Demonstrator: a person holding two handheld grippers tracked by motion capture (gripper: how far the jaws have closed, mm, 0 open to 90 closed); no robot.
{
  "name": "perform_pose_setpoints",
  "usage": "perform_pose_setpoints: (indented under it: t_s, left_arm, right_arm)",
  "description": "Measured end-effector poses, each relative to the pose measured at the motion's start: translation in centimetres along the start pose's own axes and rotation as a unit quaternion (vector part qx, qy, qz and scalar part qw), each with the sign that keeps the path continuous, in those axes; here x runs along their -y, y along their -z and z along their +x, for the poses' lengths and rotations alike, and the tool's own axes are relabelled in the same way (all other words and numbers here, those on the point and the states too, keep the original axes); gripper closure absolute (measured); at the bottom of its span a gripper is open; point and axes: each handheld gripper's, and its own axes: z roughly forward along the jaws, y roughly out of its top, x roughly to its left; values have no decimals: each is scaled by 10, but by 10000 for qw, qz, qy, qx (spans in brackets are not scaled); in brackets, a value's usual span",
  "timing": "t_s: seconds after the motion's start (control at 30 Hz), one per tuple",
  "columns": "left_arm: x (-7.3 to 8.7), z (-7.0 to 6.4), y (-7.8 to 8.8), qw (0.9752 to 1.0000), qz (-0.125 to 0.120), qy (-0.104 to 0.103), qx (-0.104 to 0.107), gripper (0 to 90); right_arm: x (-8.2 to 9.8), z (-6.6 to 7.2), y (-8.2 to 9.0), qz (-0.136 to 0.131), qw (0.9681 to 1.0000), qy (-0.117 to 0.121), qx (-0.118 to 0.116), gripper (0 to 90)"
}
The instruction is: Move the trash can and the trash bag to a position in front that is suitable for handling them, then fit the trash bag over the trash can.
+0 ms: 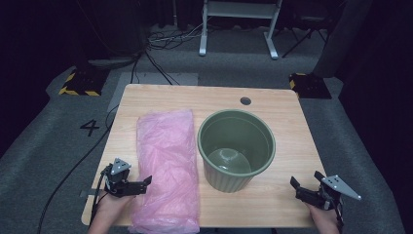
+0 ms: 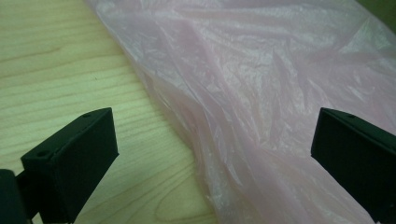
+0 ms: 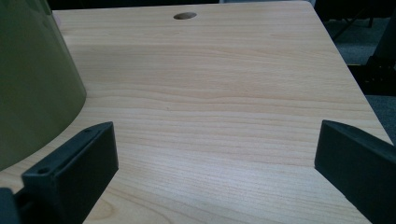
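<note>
A: From the high view we see a pale wooden desk (image 1: 160,97) with a round cable hole (image 1: 245,101) near its far edge. It stands on grey carpet (image 1: 44,146) marked with a "4" (image 1: 89,127), in a dark room. Cables (image 1: 160,44) run over the floor, and a white frame (image 1: 238,24) stands behind.

B: The pink bag (image 1: 166,168) lies flat and long on the left half of the desk, reaching its near edge, just beside the green bin (image 1: 236,148), which stands upright and empty. The left gripper (image 1: 141,185) sits at the bag's left edge with its fingers apart. The right gripper (image 1: 299,187) is near the right front corner, fingers spread, well apart from the bin.

A: In the left gripper view we see the bag (image 2: 261,93) as thin, crinkled, half see-through film. It lies between the wide-open fingers (image 2: 74,158), and no pad presses it. Bare wood (image 2: 60,70) shows to the left.

B: In the right gripper view we see open fingers (image 3: 74,172) over bare desk (image 3: 210,93), the bin's wall (image 3: 32,84) at the left and the hole (image 3: 185,16) far off.
</note>
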Motion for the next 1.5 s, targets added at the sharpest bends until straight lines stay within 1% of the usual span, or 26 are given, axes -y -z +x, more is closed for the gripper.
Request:
perform_pose_setpoints:
  t_s: [0.17,0.2,0.23,0.33,0.37,0.47,0.5,0.63,0.67,0.77,0.87,0.97,1.03,1.1,1.13,1.17,1.2,1.23,1.27,1.3,1.33,1.37,1.4,1.43,1.47,1.5]
  left_arm:
    - [-1,1,3,9998,-133,113,8,0]
    - [-2,3,3,9996,-217,160,-8,0]
    - [-3,4,3,9996,-229,184,-48,0]
    - [-5,4,1,9994,-237,251,-34,0]
    - [-8,5,-2,9992,-210,331,-81,0]
    - [-11,5,-5,9991,-196,371,-102,3]
    - [-14,6,-10,9986,-174,472,-131,3]
    - [-18,9,-18,9985,-91,538,-54,4]
    - [-19,13,-24,9985,-3,545,-43,5]
    - [-21,17,-31,9978,105,655,0,5]
    - [-22,18,-34,9979,182,628,-25,24]
    - [-22,20,-37,9971,267,705,-64,78]
    - [-21,20,-37,9975,250,656,-106,114]
    - [-22,19,-36,9975,255,650,-134,152]
    - [-22,19,-36,9975,255,650,-134,153]
    - [-21,15,-37,9981,273,536,-162,162]
    - [-21,15,-37,9981,273,536,-162,179]
    - [-22,10,-38,9986,294,393,-188,216]
    - [-22,7,-39,9985,314,375,-243,240]
    - [-22,5,-39,9986,336,295,-268,249]
    - [-22,5,-39,9986,336,295,-268,291]
    - [-22,-2,-38,9988,387,130,-253,321]
    - [-22,-2,-38,9988,387,130,-253,355]
    - [-20,-8,-38,9988,391,-50,-285,402]
    - [-20,-8,-38,9988,391,-50,-285,445]
    - [-20,-14,-38,9984,406,-183,-341,507]
  right_arm:
    - [1,-2,0,3,10000,-87,43,0]
    - [1,-3,0,11,9999,-111,49,0]
    - [1,-2,0,13,9999,-99,44,0]
    - [1,-1,-1,17,10000,-80,37,0]
    - [1,-1,-1,15,10000,-75,35,0]
    - [1,-1,-1,30,10000,-92,14,0]
    - [1,-1,-2,39,9999,-96,10,0]
    - [1,-1,-2,43,9999,-91,9,0]
    - [1,-1,-2,46,9999,-94,1,0]
    - [1,-2,-2,54,9999,-109,-19,0]
    - [1,-2,-3,81,9999,-117,-46,0]
    - [0,0,-5,109,9999,-111,-76,0]
    - [0,0,-5,109,9998,-106,-91,0]
    - [0,-3,-5,92,9993,-286,-220,0]
    - [0,-3,-5,92,9993,-286,-220,0]
    - [0,-6,-4,33,9987,-424,-281,0]
    - [1,-8,-3,17,9984,-477,-306,0]
    - [1,-9,-3,0,9982,-514,-308,0]
    - [1,-9,-3,-2,9980,-550,-324,0]
    - [1,-9,-3,-2,9980,-545,-335,0]
    - [1,-9,-3,-2,9980,-545,-335,0]
    - [1,-8,-3,11,9982,-484,-344,0]
    - [1,-8,-3,21,9984,-455,-338,0]
    - [1,-7,-3,28,9984,-449,-339,0]
    - [1,-7,-4,35,9985,-431,-340,0]
    - [1,-7,-4,38,9985,-421,-344,0]
